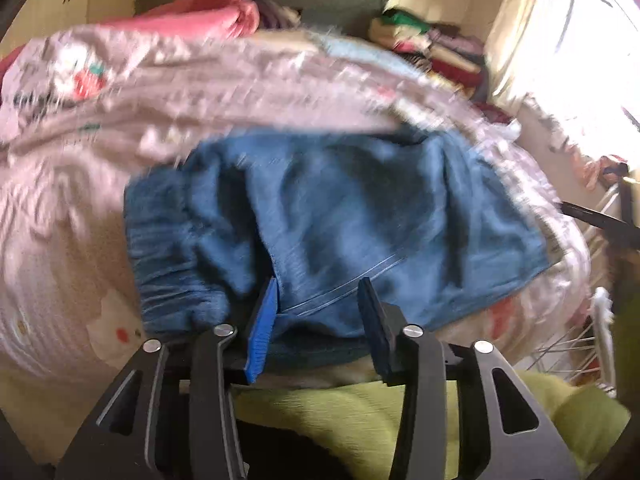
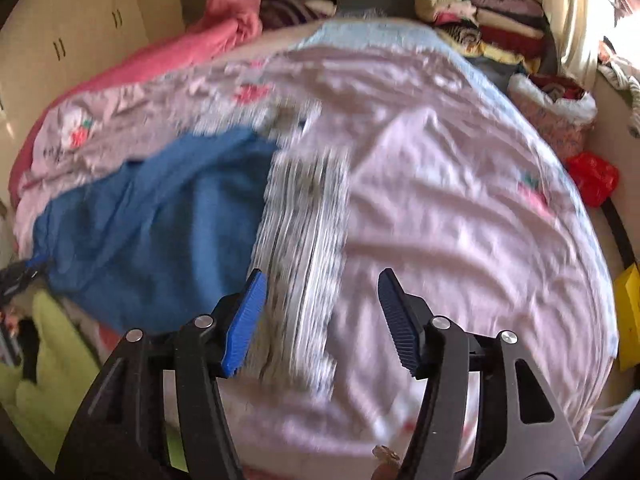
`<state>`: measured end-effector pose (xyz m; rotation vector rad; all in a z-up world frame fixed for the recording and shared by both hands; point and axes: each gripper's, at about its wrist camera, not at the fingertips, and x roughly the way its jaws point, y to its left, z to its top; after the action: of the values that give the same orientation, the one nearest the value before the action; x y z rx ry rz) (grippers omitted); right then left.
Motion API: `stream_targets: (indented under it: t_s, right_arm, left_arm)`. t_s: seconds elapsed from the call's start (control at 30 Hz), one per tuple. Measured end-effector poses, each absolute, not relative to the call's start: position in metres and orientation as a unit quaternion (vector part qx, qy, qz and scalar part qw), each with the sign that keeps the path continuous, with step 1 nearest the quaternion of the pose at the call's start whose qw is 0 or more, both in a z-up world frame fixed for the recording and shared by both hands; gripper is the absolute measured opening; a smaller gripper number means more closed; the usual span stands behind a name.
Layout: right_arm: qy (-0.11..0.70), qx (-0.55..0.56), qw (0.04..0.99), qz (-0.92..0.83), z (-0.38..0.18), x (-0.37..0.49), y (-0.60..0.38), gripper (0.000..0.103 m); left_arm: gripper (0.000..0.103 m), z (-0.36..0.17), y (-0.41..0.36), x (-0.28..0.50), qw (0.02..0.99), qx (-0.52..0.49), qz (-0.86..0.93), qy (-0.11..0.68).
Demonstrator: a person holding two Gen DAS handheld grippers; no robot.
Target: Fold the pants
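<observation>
Blue pants (image 1: 320, 220) lie bunched on a pale pink bedsheet (image 1: 60, 220), the gathered waistband at the left. My left gripper (image 1: 318, 300) is open, its fingers low over the near edge of the pants, with cloth between them but not pinched. In the right wrist view the pants (image 2: 160, 220) lie to the left. My right gripper (image 2: 322, 288) is open and empty. A blurred striped white-grey cloth (image 2: 304, 260) lies between and beyond its fingers on the sheet (image 2: 460, 220). Both views are motion-blurred.
A pink blanket (image 2: 224, 32) lies at the far side of the bed. Stacked folded clothes (image 2: 492, 20) sit at the back right. A red bag (image 2: 592, 176) and a yellow object (image 2: 628, 304) are at the right. Green cloth (image 1: 340, 420) lies under the left gripper.
</observation>
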<state>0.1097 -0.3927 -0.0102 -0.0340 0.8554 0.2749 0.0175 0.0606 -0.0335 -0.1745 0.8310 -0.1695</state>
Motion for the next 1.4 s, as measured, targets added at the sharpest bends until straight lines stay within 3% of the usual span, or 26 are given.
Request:
stream_targets:
  t_s: [0.1, 0.27, 0.33, 0.37, 0.57, 0.73, 0.8, 0.97, 1.13, 1.2, 1.4]
  right_arm:
    - [0.406, -0.026, 0.904, 0.132, -0.013, 0.148, -0.382, 0.051]
    - [0.428, -0.035, 0.894, 0.13, -0.031, 0.194, -0.369, 0.051]
    - [0.447, -0.031, 0.884, 0.134, -0.041, 0.206, -0.368, 0.033]
    - [0.459, -0.025, 0.876, 0.147, -0.046, 0.208, -0.365, 0.013]
    - [0.448, -0.043, 0.884, 0.126, -0.048, 0.205, -0.37, 0.009]
    - [0.454, -0.064, 0.882, 0.109, -0.049, 0.205, -0.364, 0.018]
    - [0.433, -0.06, 0.893, 0.11, -0.031, 0.201, -0.362, 0.032]
    - [0.381, -0.072, 0.909, 0.155, 0.017, 0.207, -0.331, 0.051]
    - [0.386, -0.085, 0.892, 0.218, 0.031, 0.244, -0.271, 0.061]
    - [0.394, -0.095, 0.884, 0.235, 0.028, 0.26, -0.239, 0.069]
    - [0.441, -0.114, 0.859, 0.233, -0.006, 0.297, -0.176, 0.073]
  left_arm:
    - [0.053, -0.007, 0.043, 0.019, 0.918, -0.069, -0.107, 0.374]
    - [0.056, -0.002, 0.004, 0.052, 0.909, -0.055, -0.149, 0.386]
    - [0.056, -0.013, -0.01, 0.066, 0.901, -0.044, -0.154, 0.403]
    - [0.056, -0.024, -0.014, 0.074, 0.896, -0.036, -0.15, 0.417]
    - [0.056, -0.062, -0.016, 0.091, 0.88, -0.034, -0.134, 0.454]
    - [0.056, -0.064, -0.014, 0.085, 0.884, -0.034, -0.138, 0.446]
    - [0.057, -0.061, -0.012, 0.084, 0.884, -0.038, -0.138, 0.444]
    - [0.059, -0.033, -0.022, 0.073, 0.892, -0.05, -0.172, 0.415]
    - [0.059, -0.021, -0.047, 0.078, 0.882, -0.06, -0.222, 0.41]
    - [0.059, -0.024, -0.058, 0.085, 0.88, -0.054, -0.224, 0.416]
    - [0.059, -0.039, -0.077, 0.109, 0.875, -0.053, -0.219, 0.428]
